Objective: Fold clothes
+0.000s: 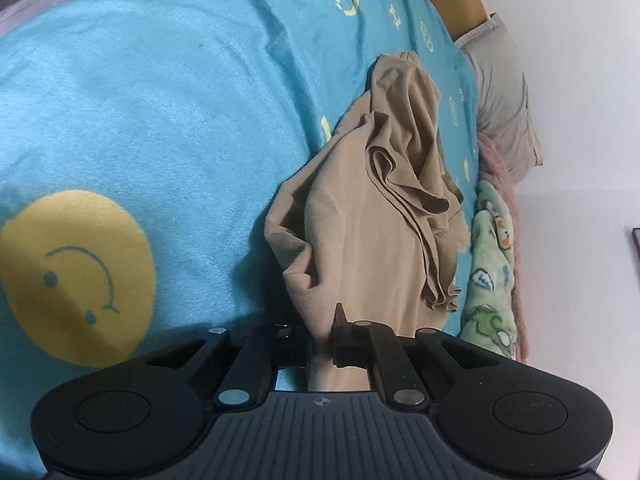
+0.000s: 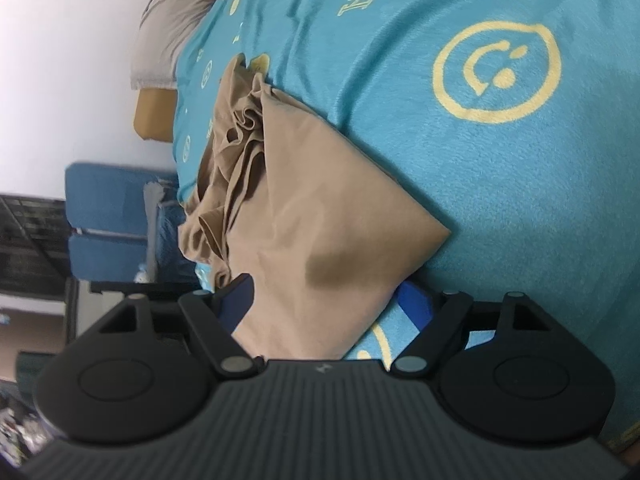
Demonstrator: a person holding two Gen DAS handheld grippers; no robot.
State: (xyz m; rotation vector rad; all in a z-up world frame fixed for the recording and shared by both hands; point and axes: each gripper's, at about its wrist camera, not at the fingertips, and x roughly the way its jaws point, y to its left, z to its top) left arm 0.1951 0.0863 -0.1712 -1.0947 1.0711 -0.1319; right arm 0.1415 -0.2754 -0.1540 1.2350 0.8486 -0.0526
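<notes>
Left gripper seemingly clamped, right gripper agape.

white wall behind blue bedspread

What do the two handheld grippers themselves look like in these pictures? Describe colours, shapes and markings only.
Both have black bodies with a ribbed grey centre plate bearing a small logo, flanked by two round black housings. Black link bars with silver pivot pins run out to the fingers. The left gripper has black fingertips; the right gripper has blue pads. No cables or sleeves show.
</notes>
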